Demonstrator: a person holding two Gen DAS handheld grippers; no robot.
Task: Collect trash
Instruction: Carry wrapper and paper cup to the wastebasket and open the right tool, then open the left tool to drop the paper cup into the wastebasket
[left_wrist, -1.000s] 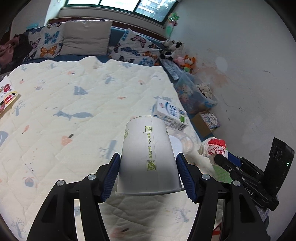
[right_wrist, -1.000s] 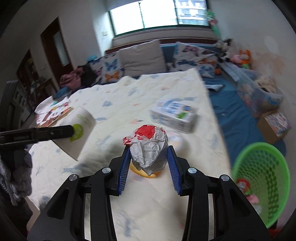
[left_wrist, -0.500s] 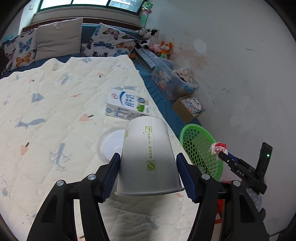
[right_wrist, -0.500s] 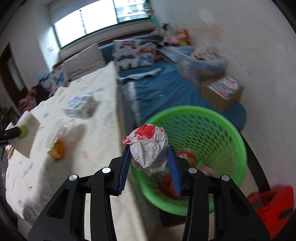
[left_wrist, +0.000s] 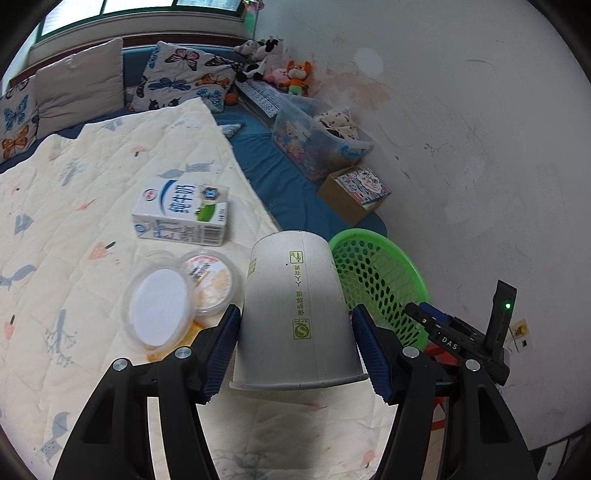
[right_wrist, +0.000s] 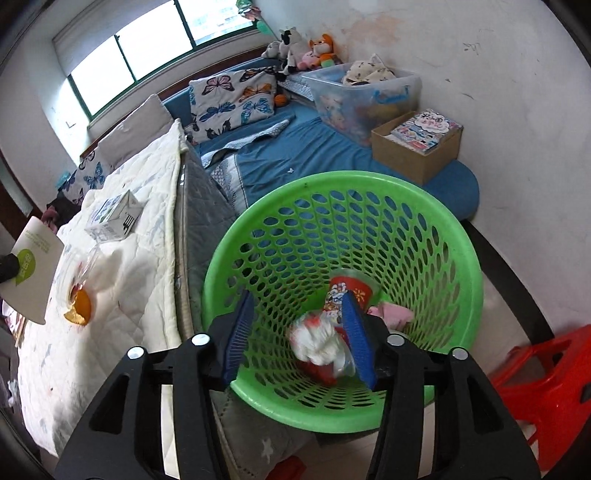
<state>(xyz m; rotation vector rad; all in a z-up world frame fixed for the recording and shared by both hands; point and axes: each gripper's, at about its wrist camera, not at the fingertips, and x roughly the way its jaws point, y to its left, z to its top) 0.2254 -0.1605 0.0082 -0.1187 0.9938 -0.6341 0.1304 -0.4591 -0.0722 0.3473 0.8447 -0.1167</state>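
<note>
Two grippers at the bedside, one over the green basket

Two black hand-held grippers with blue ribbed pads work beside a bed. The left gripper (left_wrist: 295, 347) points down at a slant and clamps a white paper cup (left_wrist: 295, 314), upside down, rim toward the camera; green characters and a green square "S" mark run along its seam. On the cream quilt (left_wrist: 74, 206) behind it lie one white and blue milk carton (left_wrist: 183, 214) with Chinese lettering and one clear plastic tub (left_wrist: 208, 280) with its lid (left_wrist: 159, 308) beside it.

The right gripper (right_wrist: 299, 334), marked "DAS" on its side in the left view, hangs tilted down over the round green perforated plastic basket (right_wrist: 406, 206) on the floor. Its jaws are opening, with nothing pressed between the pads. One crumpled white and red paper wrapper (right_wrist: 317, 339), blurred, is inside the basket, just beside other red and pink rubbish at the bottom.
</note>
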